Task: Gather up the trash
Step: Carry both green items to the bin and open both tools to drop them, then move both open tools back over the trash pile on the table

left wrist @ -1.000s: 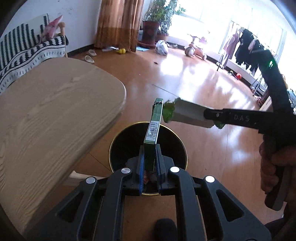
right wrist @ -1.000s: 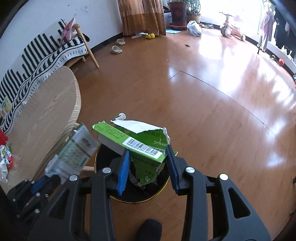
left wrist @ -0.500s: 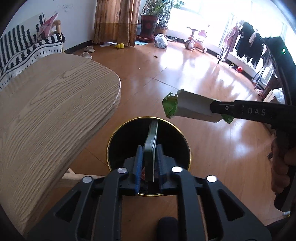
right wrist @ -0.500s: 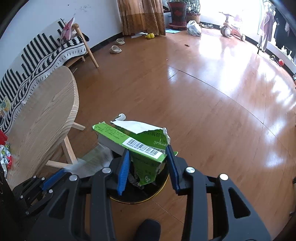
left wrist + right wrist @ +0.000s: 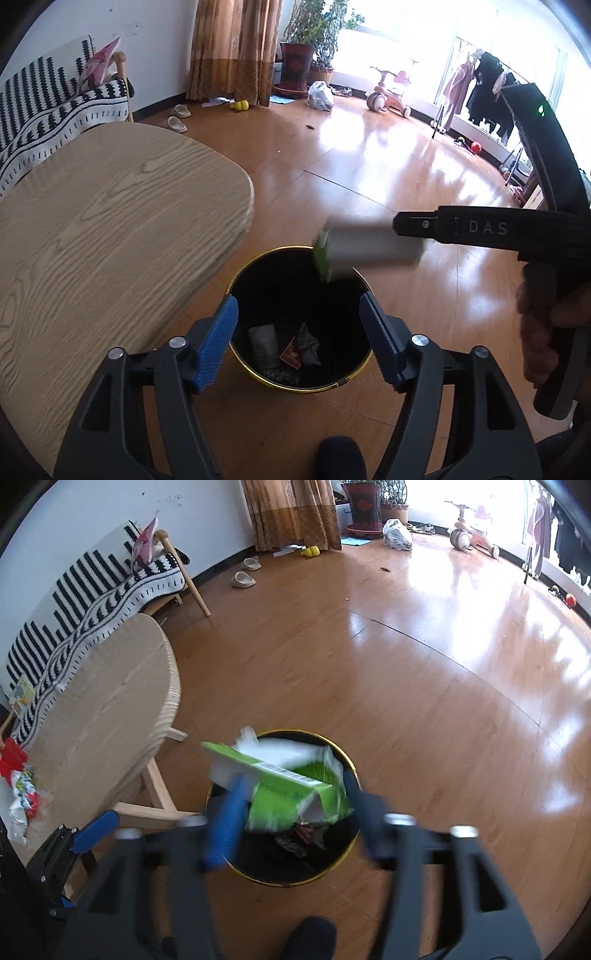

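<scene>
the green carton (image 5: 291,794) looks light, torn and easily crushed; it slips between the opening right gripper (image 5: 291,812) above the bin (image 5: 347,864). the left gripper (image 5: 299,336) is opening wide, empty.

Glossy orange-brown wood floor (image 5: 424,686), strong window glare at far right. White wall (image 5: 155,40) far left, brown curtain (image 5: 232,48) beside potted plants (image 5: 310,40). Striped throw over a wooden seat (image 5: 92,602). Pale wood-grain bench (image 5: 96,236) near left. Clothes rack (image 5: 484,88) far right.
</scene>
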Action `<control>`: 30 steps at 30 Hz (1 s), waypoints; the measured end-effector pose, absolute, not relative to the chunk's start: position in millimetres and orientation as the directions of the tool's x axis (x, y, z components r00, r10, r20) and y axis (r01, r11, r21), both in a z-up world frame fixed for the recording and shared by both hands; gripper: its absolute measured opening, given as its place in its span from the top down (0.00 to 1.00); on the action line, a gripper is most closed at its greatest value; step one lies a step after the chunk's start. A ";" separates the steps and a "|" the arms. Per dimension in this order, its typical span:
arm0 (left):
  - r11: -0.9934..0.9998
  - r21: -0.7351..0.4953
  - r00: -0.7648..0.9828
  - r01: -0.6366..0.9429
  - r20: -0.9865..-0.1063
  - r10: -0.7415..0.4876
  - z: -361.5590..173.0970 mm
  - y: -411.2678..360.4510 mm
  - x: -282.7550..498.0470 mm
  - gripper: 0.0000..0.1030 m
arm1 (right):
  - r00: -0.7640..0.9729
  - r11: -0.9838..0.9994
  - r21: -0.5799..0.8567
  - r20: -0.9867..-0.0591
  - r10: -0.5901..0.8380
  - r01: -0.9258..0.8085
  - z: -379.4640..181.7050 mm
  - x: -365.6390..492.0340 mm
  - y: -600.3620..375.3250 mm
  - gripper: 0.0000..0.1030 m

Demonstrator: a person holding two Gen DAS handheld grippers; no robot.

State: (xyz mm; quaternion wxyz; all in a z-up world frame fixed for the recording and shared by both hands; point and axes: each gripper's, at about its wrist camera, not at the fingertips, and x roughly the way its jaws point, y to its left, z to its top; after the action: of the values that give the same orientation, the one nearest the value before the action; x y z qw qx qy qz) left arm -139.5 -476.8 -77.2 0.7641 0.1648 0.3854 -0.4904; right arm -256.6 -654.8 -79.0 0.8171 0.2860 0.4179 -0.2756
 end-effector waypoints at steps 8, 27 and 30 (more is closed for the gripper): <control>0.518 -0.111 0.291 0.848 -0.719 -0.631 -49.0 -432.6 -123.9 0.25 | 0.540 0.718 0.240 -0.812 -0.220 0.653 -59.3 -231.6 -630.4 0.22; 0.984 -0.027 0.679 0.178 -0.720 -0.142 -8.9 -105.8 41.6 0.13 | 0.634 0.919 0.265 -0.773 0.021 0.291 -20.2 -43.2 -416.6 0.22; 0.997 -0.054 0.683 0.058 -0.726 -0.079 -10.7 -46.7 62.0 0.13 | 0.632 0.941 0.259 -0.772 0.067 0.217 -20.4 -16.3 -371.5 0.22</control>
State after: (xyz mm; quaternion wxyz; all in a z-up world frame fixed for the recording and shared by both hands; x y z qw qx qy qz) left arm 62.0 -46.7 -10.7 0.9172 -0.0133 0.3964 -0.0372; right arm -16.3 -371.5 -20.4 0.8878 0.1663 0.4270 -0.0420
